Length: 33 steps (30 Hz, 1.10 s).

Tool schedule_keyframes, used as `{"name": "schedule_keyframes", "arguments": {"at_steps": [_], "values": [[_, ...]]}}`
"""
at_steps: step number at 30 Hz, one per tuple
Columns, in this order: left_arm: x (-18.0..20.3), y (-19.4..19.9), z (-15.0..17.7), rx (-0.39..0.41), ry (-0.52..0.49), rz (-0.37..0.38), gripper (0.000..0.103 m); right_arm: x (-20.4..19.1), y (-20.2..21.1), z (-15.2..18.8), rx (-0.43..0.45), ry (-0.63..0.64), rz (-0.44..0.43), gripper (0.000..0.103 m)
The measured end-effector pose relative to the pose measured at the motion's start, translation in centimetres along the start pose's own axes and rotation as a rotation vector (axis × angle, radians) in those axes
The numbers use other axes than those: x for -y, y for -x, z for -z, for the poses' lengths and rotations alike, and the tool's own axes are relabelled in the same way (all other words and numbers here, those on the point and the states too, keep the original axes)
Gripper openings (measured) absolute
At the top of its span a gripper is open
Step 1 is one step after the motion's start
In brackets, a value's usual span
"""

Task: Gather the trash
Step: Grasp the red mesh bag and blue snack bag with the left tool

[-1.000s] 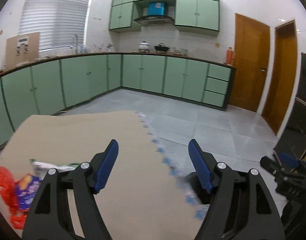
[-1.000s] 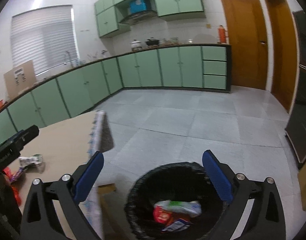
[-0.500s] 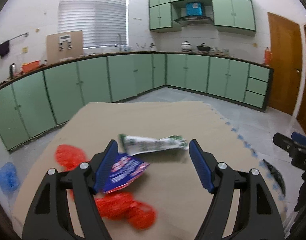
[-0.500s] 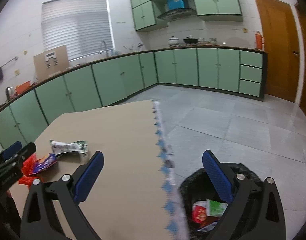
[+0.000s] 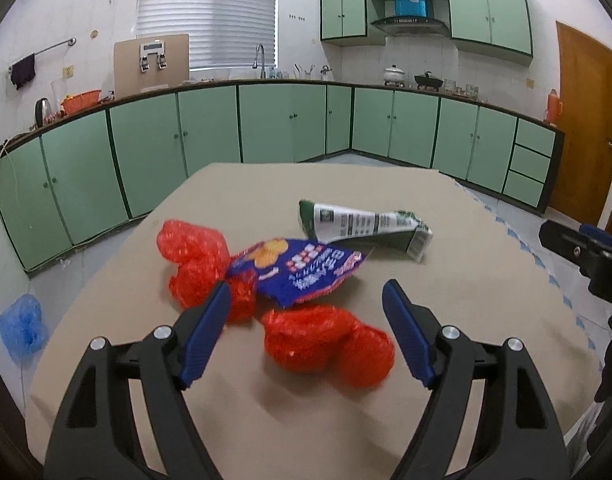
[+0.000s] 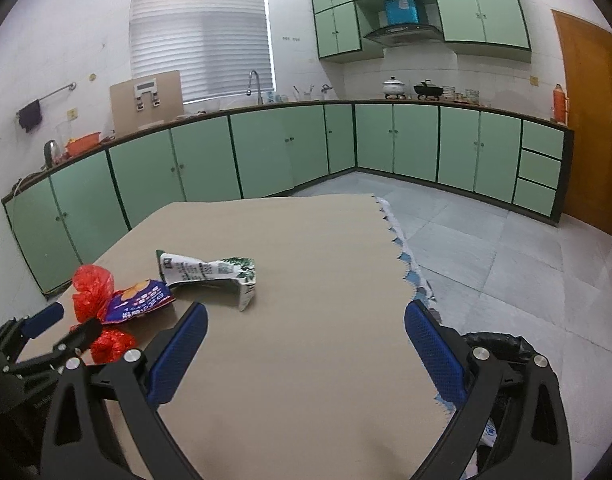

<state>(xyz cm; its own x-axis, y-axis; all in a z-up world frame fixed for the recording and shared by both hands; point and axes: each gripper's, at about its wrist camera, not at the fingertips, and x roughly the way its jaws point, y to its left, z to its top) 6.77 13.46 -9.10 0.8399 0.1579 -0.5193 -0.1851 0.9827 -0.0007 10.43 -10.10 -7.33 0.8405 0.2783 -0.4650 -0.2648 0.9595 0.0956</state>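
Observation:
Trash lies on a tan table [image 5: 486, 300]: a crumpled red plastic bag [image 5: 326, 344], a blue snack wrapper [image 5: 306, 270] on top of it, and a green-and-white wrapper [image 5: 366, 226] behind. My left gripper [image 5: 308, 334] is open and empty, its jaws on either side of the red bag's near lobe. My right gripper [image 6: 303, 354] is open and empty over bare table, to the right of the trash. The same red bag [image 6: 91, 286], blue wrapper [image 6: 139, 300] and green-and-white wrapper [image 6: 205, 274] show in the right wrist view. A black-lined trash bin [image 6: 502, 346] stands beyond the table's right edge.
Green kitchen cabinets [image 5: 289, 122] line the far walls under a counter. A grey tiled floor [image 6: 506, 248] lies right of the table. A scalloped cloth edge [image 6: 406, 264] marks the table's right side. A blue bag [image 5: 23, 328] lies on the floor at left.
Both grippers swung left from the bin toward the table. My left gripper came in close over the red bag. The bin slid to the right wrist view's lower right edge.

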Motion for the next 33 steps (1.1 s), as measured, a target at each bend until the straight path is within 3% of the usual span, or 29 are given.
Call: {"name": "schedule_keyframes", "arguments": {"at_steps": [6,9,14,22,33], "values": [[0.1,-0.8,1.0,-0.025,0.016,0.022,0.075,-0.6,-0.3,0.4,-0.006,0.023,0.003,0.097],[0.1,-1.3,1.2,-0.045,0.031,0.045,0.062,-0.9,-0.5,0.5,-0.006,0.031,0.010,0.097],[0.1,-1.9,1.6,-0.063,0.042,0.068,0.026,-0.6,-0.9,0.6,-0.016,0.031,0.019,0.097],[0.2,-1.3,1.5,-0.044,0.050,0.062,0.016,-0.5,-1.4,1.1,-0.036,0.025,0.020,0.097],[-0.8,2.5,-1.4,0.085,0.083,0.091,0.014,-1.2,-2.6,0.4,-0.045,0.031,-0.001,0.097]]}}
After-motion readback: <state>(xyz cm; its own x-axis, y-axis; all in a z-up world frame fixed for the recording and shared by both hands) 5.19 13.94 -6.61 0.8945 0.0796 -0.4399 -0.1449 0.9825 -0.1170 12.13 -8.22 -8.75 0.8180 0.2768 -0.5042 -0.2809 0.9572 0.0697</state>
